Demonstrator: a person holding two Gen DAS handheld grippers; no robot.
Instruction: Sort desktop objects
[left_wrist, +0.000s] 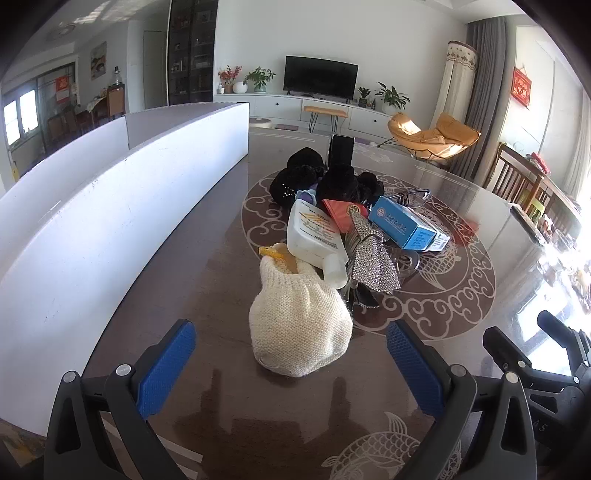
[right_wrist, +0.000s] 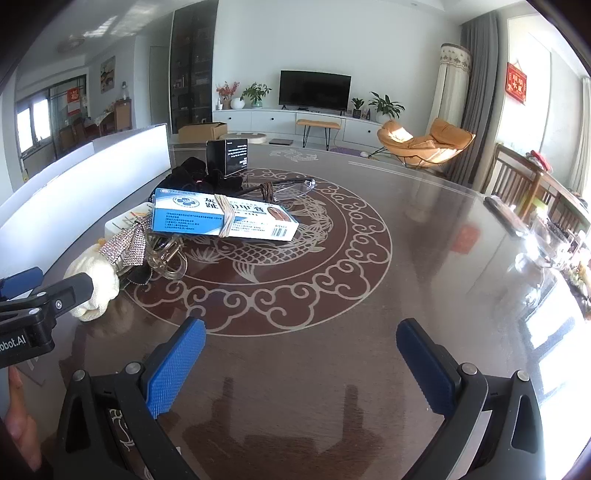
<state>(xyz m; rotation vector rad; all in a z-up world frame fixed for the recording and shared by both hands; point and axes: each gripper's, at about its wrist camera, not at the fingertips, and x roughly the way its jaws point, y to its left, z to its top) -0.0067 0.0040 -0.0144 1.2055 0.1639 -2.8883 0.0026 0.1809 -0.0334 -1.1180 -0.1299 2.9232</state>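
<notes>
Hovering over glossy brown surface (left_wrist: 207, 295): left claw (left_wrist: 291, 369) spread fully wide, gripping nothing, cream knitted pouch (left_wrist: 299, 325) at twelve o'clock just beyond pads. Right claw (right_wrist: 301, 365) likewise fully wide and empty; blue medicine box (right_wrist: 225, 218), white bottle (left_wrist: 314, 236), rhinestone bow (left_wrist: 369, 254) piled at eleven o'clock.

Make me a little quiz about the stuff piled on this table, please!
1. True or false: the left gripper is holding the knitted pouch.
2. What is wrapped around the blue box? A) rubber band B) ribbon C) tape
3. Fill in: the white bottle lies with its cap toward the ______.

Key: 1 false, its jaws are open with the pouch just ahead of them; 2 A; 3 pouch.
</notes>
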